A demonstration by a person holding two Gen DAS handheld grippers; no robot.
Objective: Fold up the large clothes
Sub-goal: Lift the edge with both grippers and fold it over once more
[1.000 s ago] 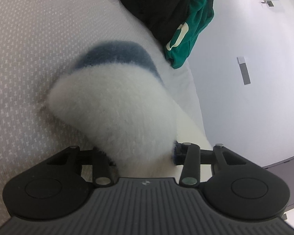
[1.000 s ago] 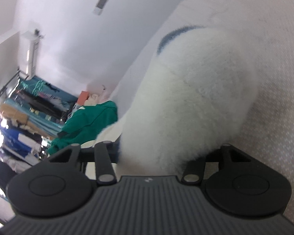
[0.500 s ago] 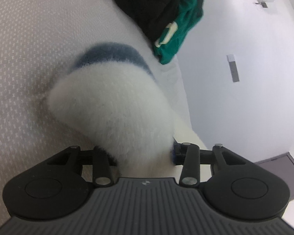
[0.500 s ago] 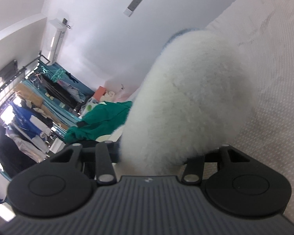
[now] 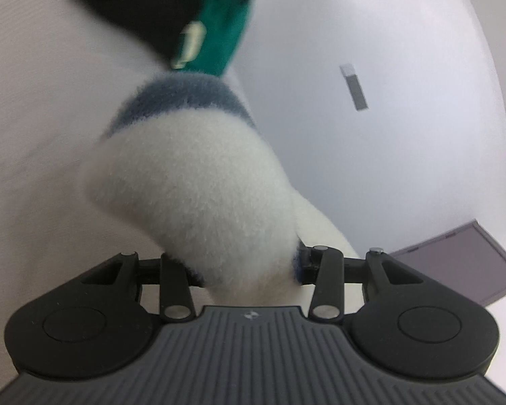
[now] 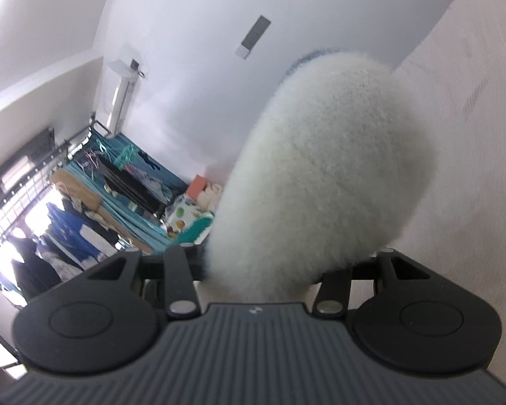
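A fluffy white garment (image 5: 199,189) with a grey-blue band (image 5: 182,98) at its far end fills the middle of the left wrist view. My left gripper (image 5: 249,266) is shut on its near part; the fabric hides the fingertips. The same white garment (image 6: 320,175) bulges up in the right wrist view, and my right gripper (image 6: 263,270) is shut on it, fingertips hidden. The garment is held lifted off the pale textured bed (image 5: 33,135), which also shows in the right wrist view (image 6: 472,135).
A dark and green pile of clothes (image 5: 199,17) lies at the bed's far end. A white wall (image 5: 388,135) runs beside the bed. A clothes rack and clutter (image 6: 101,185) stand across the room. A grey panel (image 5: 462,260) sits low right.
Both grippers have lifted and tilted upward with the white garment; more wall and room shows now, less bed. The grip on the garment has not changed.
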